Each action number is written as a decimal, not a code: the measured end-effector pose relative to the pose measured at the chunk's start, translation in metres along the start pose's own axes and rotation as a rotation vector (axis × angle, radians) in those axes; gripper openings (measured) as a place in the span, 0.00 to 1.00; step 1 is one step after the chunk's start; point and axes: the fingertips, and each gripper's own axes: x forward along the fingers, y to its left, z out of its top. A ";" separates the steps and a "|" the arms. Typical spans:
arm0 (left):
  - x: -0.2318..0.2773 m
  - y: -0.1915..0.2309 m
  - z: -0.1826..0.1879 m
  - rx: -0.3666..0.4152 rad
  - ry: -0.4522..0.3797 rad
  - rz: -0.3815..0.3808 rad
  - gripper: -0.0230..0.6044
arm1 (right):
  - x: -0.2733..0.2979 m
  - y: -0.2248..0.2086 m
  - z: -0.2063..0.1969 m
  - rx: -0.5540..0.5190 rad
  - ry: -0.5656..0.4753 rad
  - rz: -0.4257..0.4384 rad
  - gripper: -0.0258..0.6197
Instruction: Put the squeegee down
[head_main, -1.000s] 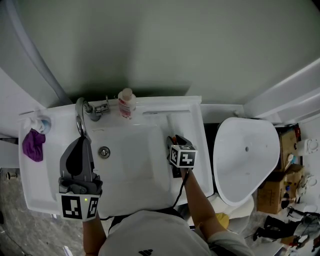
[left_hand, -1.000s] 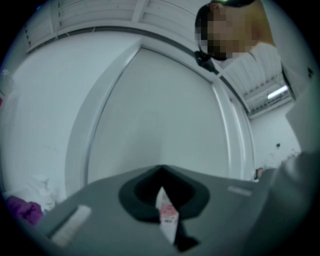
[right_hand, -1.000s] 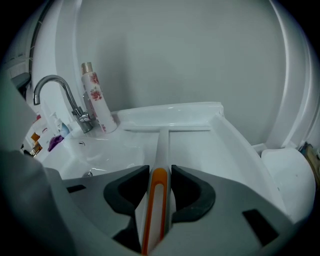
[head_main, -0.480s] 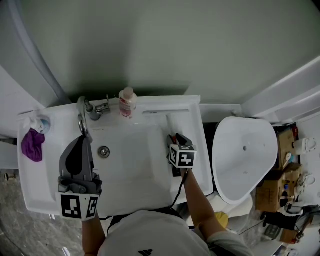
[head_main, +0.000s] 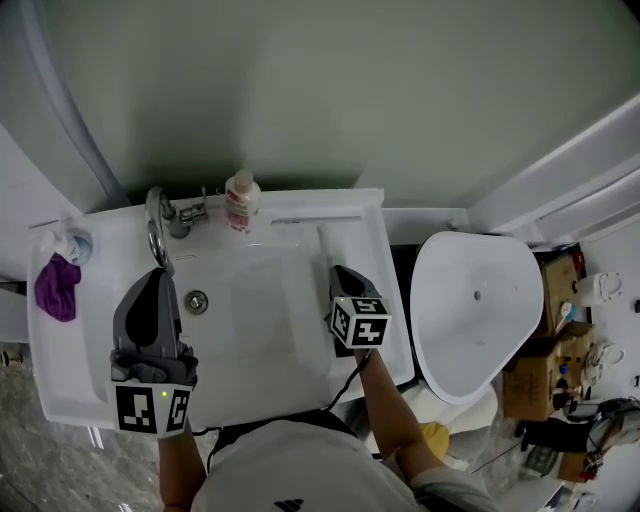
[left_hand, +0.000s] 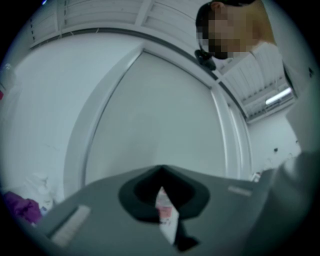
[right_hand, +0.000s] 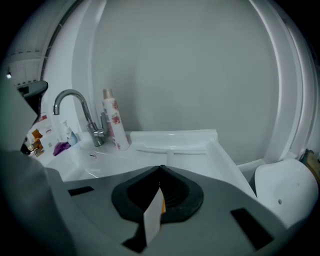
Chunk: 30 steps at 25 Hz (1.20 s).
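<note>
— What changed?
— The right claw (right_hand: 160, 169) has just closed, nothing between its jaws. The squeegee (right_hand: 169, 149) lies on the sink (right_hand: 225, 160) ledge just ahead of it, apart.
— So it's down?
— Looks done. The left claw (left_hand: 161, 170) is closed too.

White sink (head_main: 70, 372), white squeegee (right_hand: 169, 148), purple cloth (head_main: 56, 286), chrome tap (head_main: 155, 232), white bottle (head_main: 239, 202) with red-patterned label
</note>
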 end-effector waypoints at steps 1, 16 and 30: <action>-0.001 -0.002 0.001 0.000 -0.003 -0.001 0.05 | -0.005 0.003 0.002 0.004 -0.012 0.018 0.04; -0.035 -0.061 0.025 0.020 -0.037 -0.030 0.05 | -0.108 0.014 0.031 -0.027 -0.217 0.075 0.04; -0.072 -0.110 0.048 0.042 -0.080 -0.022 0.05 | -0.205 0.005 0.053 -0.093 -0.393 0.068 0.04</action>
